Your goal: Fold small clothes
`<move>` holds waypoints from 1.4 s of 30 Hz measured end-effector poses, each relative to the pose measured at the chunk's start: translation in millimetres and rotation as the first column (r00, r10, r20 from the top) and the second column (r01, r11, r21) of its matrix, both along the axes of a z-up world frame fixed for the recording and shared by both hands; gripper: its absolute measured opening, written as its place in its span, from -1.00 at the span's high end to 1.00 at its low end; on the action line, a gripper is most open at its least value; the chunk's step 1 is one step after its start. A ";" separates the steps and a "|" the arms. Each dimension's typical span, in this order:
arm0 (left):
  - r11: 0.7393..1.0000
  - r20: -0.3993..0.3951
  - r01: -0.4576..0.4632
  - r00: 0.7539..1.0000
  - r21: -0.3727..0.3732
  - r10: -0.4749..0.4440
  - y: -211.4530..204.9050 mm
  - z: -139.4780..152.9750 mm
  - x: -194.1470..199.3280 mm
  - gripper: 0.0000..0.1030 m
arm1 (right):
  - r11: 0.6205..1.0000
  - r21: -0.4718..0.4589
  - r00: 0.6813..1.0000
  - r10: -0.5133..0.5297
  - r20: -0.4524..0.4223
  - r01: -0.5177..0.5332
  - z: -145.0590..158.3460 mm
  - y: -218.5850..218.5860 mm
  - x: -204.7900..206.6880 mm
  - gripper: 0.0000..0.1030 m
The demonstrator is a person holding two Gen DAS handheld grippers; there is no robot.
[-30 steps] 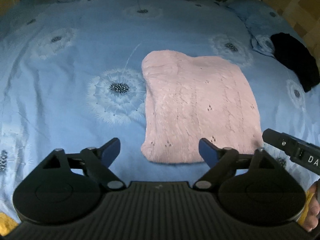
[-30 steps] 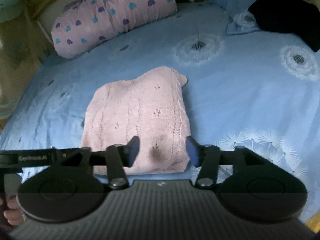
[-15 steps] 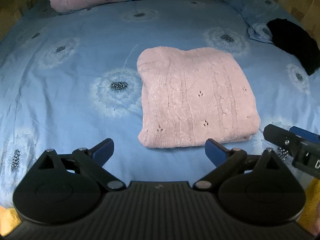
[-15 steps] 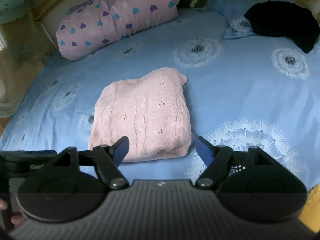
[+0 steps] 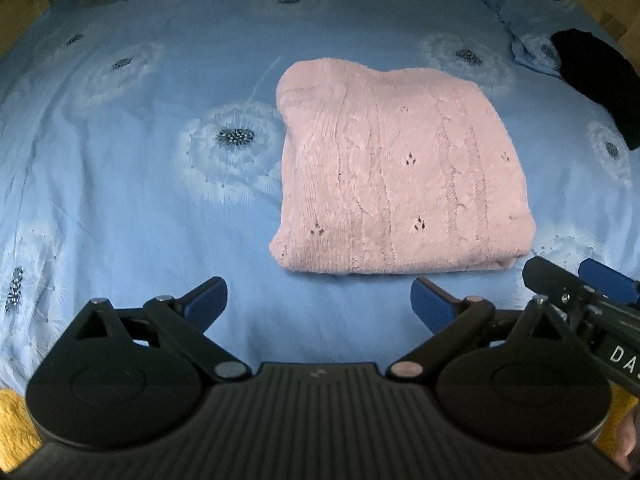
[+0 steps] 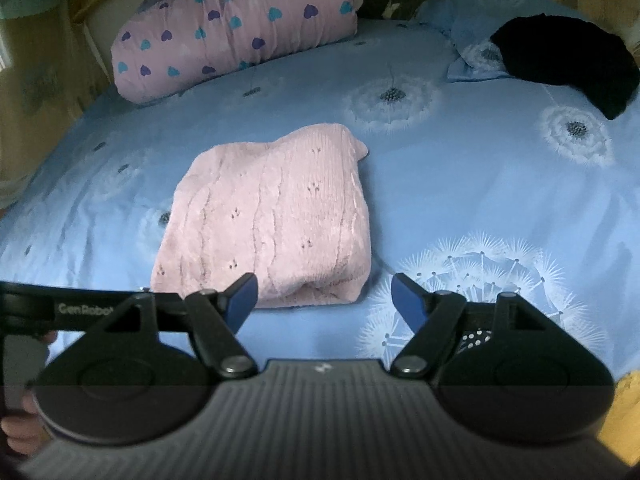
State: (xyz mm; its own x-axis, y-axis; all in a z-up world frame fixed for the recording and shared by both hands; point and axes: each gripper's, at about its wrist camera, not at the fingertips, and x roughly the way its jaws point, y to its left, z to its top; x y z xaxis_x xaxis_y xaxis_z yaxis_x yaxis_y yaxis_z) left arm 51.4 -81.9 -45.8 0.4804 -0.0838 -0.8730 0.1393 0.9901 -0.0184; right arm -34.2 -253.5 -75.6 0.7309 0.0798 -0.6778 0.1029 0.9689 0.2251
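Observation:
A pink knitted garment point(image 5: 396, 176) lies folded into a thick rectangle on the blue bed sheet point(image 5: 140, 208). In the right wrist view the garment point(image 6: 268, 224) shows its stacked layers at the near edge. My left gripper point(image 5: 318, 300) hangs open just short of that near edge, with only sheet between its blue pads. My right gripper point(image 6: 324, 294) is open too, near the garment's near right corner and not touching it. The same right gripper juts in at the right edge of the left wrist view.
A pink pillow with heart prints point(image 6: 236, 36) lies along the far side of the bed. A black garment point(image 6: 568, 60) rests on a blue pillow point(image 6: 472, 56) at the far right. The sheet point(image 6: 500, 184) carries dandelion prints.
Both grippers have pulled back from the garment's near edge and their jaws have widened. The right gripper's pads stood over that edge a second ago; now they are off it.

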 end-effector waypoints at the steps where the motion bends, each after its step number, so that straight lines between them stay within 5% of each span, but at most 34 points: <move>1: 1.000 -0.002 0.002 1.000 0.002 -0.002 -0.6 -0.9 0.5 -0.94 | 1.000 0.002 1.000 -0.002 -0.002 0.002 -1.3 -0.4 0.5 -0.46; 42: 0.998 0.016 0.045 0.999 0.044 -0.046 -10.3 -3.8 -4.4 -0.94 | 1.000 0.023 1.000 -0.010 -0.014 0.011 -7.9 -5.6 2.8 -0.46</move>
State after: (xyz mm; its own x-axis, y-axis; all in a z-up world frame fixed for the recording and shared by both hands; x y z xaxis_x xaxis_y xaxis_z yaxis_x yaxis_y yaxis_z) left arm 46.9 -92.2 -49.6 0.4915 -0.0680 -0.8682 0.1840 0.9825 0.0273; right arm -31.4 -259.1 -83.5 0.7221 0.0879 -0.6862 0.1163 0.9624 0.2456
